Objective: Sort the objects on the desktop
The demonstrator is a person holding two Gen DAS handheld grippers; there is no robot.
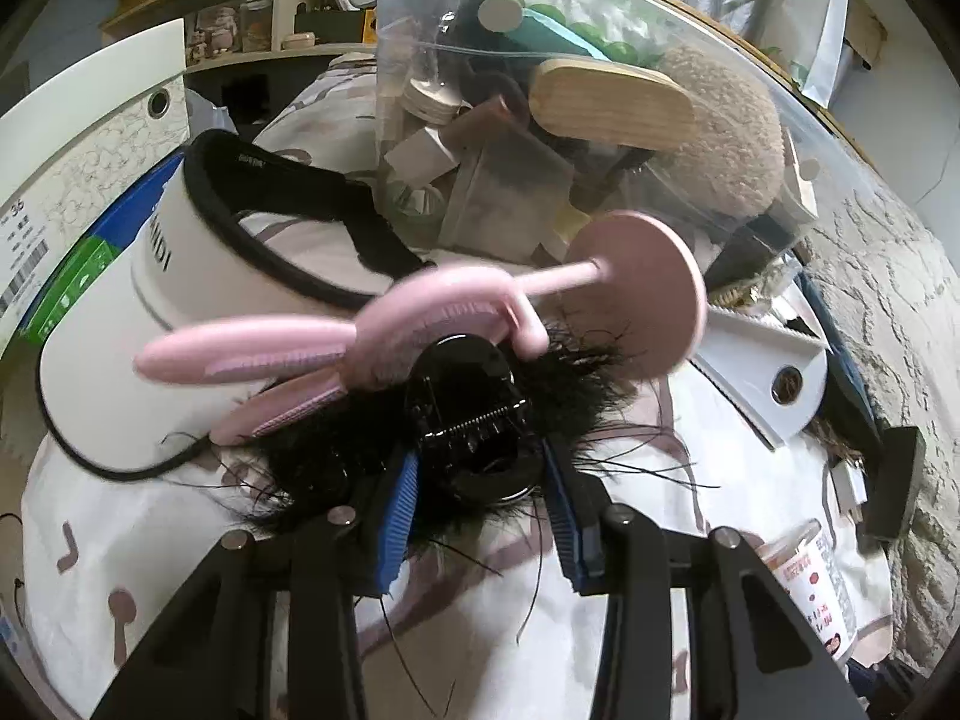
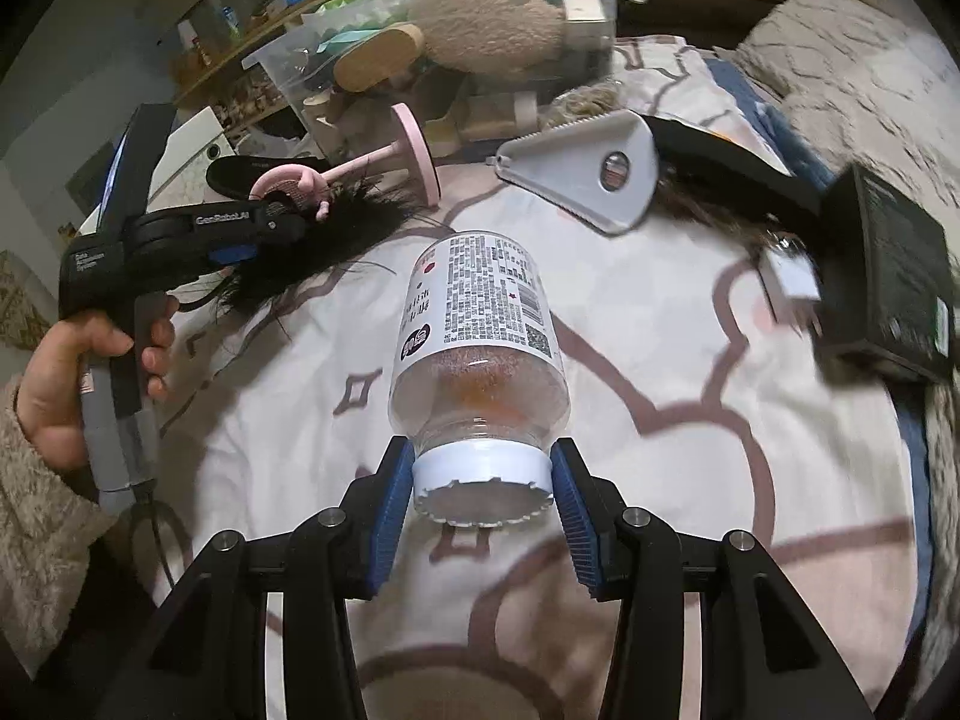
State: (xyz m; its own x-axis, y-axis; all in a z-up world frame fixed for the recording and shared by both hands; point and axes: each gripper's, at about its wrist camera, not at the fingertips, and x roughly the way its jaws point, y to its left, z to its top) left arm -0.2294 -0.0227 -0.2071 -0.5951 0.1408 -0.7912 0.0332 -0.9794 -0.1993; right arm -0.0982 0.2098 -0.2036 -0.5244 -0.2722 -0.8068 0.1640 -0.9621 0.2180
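In the left wrist view my left gripper is shut on a black hair clip trimmed with black feathers, its blue pads against the clip's sides. A pink rabbit-eared stand with a round base lies across the clip's far side. In the right wrist view my right gripper is shut on the white cap of a clear labelled bottle, which points away above the patterned cloth. The left gripper, held by a hand, shows at the left among the feathers.
A clear bin crammed with a plush toy, a wooden brush and odds stands behind. A white visor and a white box lie left. A grey triangular scraper, a white plug and a black box lie right.
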